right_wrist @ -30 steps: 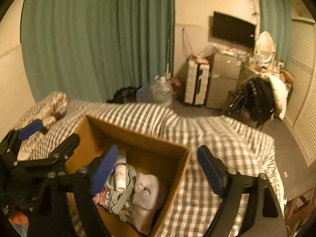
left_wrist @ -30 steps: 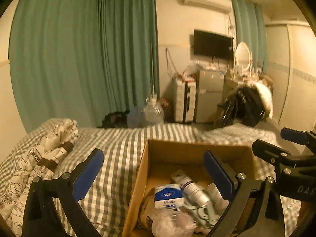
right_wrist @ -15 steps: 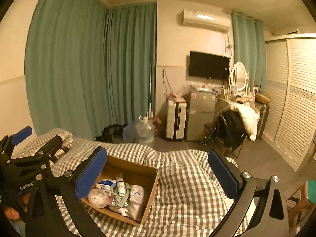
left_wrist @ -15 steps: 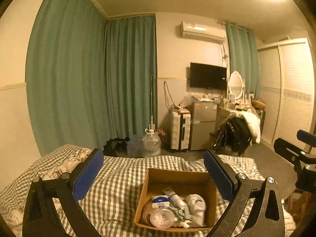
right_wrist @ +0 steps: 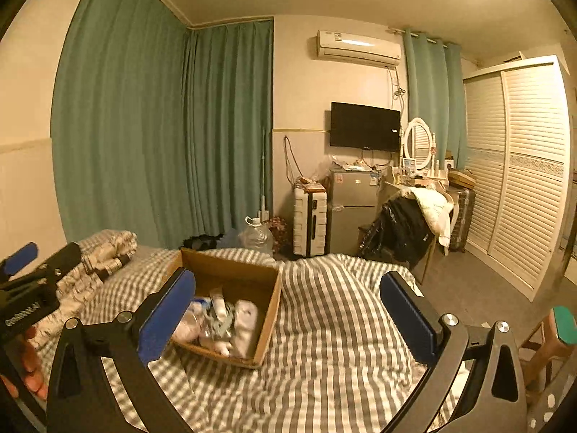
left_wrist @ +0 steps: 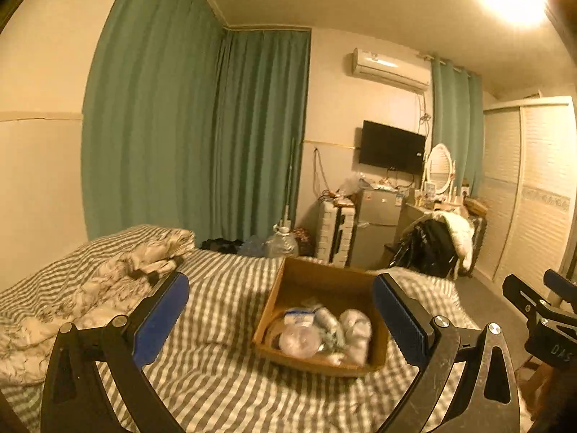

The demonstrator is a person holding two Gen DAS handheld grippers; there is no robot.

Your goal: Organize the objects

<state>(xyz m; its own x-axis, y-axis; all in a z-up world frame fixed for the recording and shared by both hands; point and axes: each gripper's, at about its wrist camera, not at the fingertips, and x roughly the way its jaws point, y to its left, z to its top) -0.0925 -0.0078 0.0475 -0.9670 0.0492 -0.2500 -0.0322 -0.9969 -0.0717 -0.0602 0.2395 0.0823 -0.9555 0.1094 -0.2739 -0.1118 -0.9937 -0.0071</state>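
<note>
An open cardboard box sits on the grey-and-white checked bed. It holds a white tube, a blue-and-white pack, a clear round container and a white bundle. My left gripper is open and empty, hanging back from the box and well above the bed. My right gripper is also open wide with nothing between its blue pads, and the box lies ahead to its left. Each gripper shows at the edge of the other's view, the left gripper and the right gripper.
A rumpled patterned quilt lies at the bed's left side. Beyond the bed stand water jugs, a white suitcase, a small fridge and a chair piled with clothes. A louvred wardrobe lines the right wall.
Both grippers have drawn back and upward from the box, which now looks smaller and farther off. The right jaws have widened slightly.
</note>
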